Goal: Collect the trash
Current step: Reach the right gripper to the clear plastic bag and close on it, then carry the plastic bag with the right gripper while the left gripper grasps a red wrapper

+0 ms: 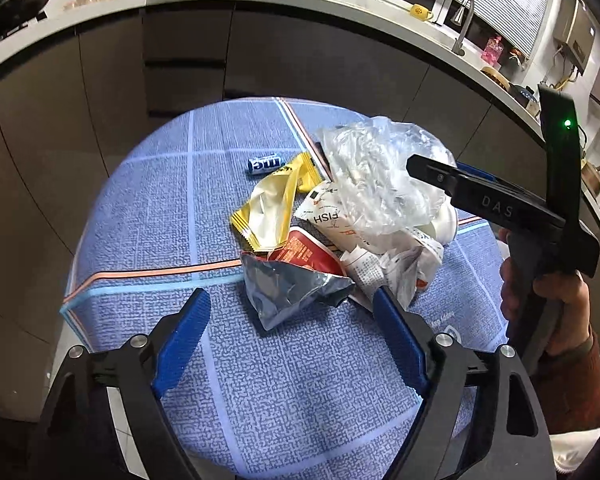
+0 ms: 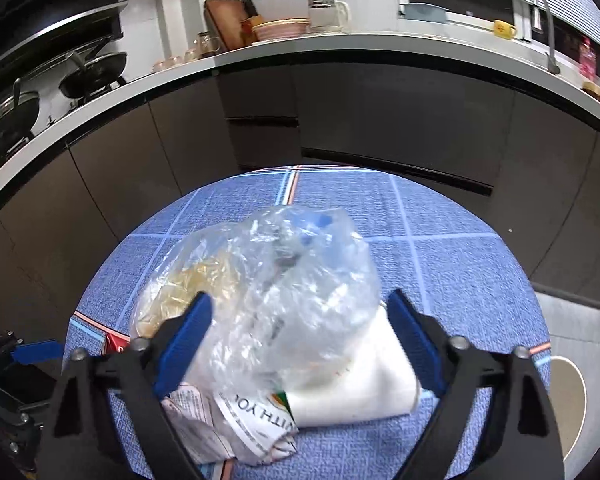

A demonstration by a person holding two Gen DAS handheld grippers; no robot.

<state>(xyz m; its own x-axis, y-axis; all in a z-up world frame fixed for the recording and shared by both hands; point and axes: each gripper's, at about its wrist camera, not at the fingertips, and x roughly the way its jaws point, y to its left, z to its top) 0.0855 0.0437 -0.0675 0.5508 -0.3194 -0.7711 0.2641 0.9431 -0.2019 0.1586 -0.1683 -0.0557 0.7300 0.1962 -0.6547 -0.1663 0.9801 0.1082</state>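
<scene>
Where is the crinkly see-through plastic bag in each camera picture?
Left wrist view: the clear plastic bag sits right of middle, atop the trash pile, under the right gripper.
Right wrist view: the same bag fills the middle, between the open blue fingers.
Shared landmark: the blue checked tablecloth under it.

The table cover (image 1: 148,216) at frame centre looks like matt woven cloth, finely textured; the clear bag (image 1: 374,176) right of centre is thin crinkled plastic, glossy with white glints; the silver wrapper (image 1: 288,288) below it is creased metallic foil; the yellow wrapper (image 1: 268,208) shows a shiny foil lining; the printed papers (image 1: 384,268) look matt and crumpled; the cabinet fronts (image 1: 108,92) across the upper half are smooth, dark and faintly reflective; the tap (image 1: 462,24) at upper right is brushed metal; each finger pad (image 1: 184,344) is ribbed blue plastic.
</scene>
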